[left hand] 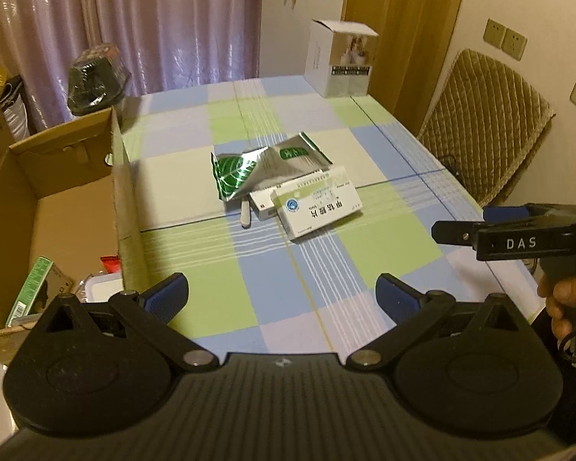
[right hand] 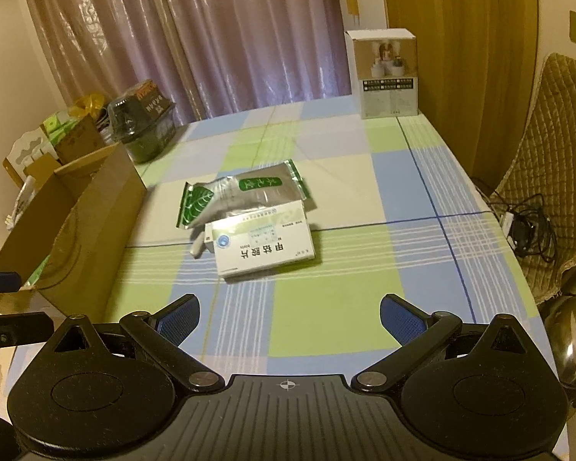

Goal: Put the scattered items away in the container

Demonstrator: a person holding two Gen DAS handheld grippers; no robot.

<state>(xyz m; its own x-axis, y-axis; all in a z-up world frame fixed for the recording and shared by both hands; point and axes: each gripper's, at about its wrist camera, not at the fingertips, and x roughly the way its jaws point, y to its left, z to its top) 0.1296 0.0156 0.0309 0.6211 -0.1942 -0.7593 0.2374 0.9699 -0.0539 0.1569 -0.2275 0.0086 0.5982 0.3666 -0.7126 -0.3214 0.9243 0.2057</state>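
The left gripper [left hand: 282, 294] is hanging low in the frame w/ its blue pads spread wide, holding nothing. The right gripper [right hand: 290, 317] is also sitting wide apart & empty at the bottom of its view. Mid-frame, a white medicine box [right hand: 263, 247] is lying on the checked tablecloth [right hand: 338, 280], on top of a 2nd white box [left hand: 263, 203]. A crinkled green & silver packet [right hand: 242, 196] is resting just behind, touching them. The brown cardboard box [left hand: 57, 207] is standing open at the left edge, w/ some things already inside. A tall white carton [right hand: 388, 73] is standing at the upper right.
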